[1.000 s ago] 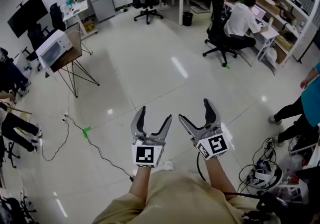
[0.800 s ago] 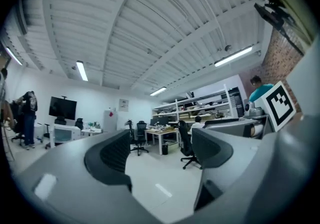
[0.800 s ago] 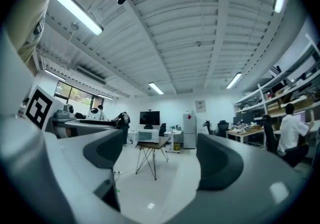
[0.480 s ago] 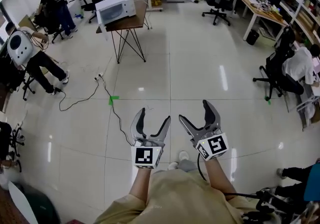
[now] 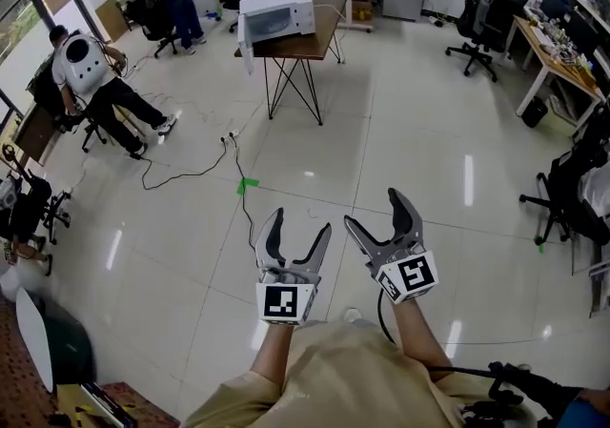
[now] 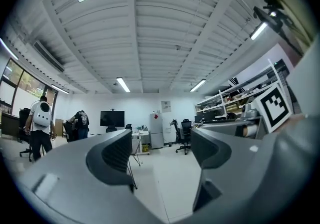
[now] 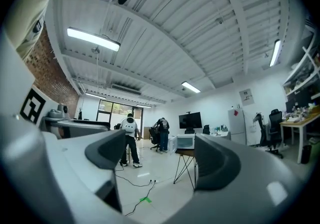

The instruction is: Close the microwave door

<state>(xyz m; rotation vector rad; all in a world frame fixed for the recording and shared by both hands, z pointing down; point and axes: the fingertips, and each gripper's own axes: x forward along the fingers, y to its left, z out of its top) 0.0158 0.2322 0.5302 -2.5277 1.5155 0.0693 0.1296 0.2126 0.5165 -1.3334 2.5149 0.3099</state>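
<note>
Office floor (image 5: 400, 131): microwave (image 5: 276, 14) now centred ahead, nearer; door (image 5: 246, 47) open.

microwave (image 5: 276, 14) on table (image 5: 316, 37), well ahead of left tongs (image 5: 298, 226) and right tongs (image 5: 376, 212).

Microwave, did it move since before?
No. The microwave still sits on the same wooden table; only the head view swung round to face it.

Right tongs (image 7: 161, 154), jaws just closing yet apart, empty — microwave (image 7: 185, 141) beyond, door (image 7: 172, 144) open
</note>
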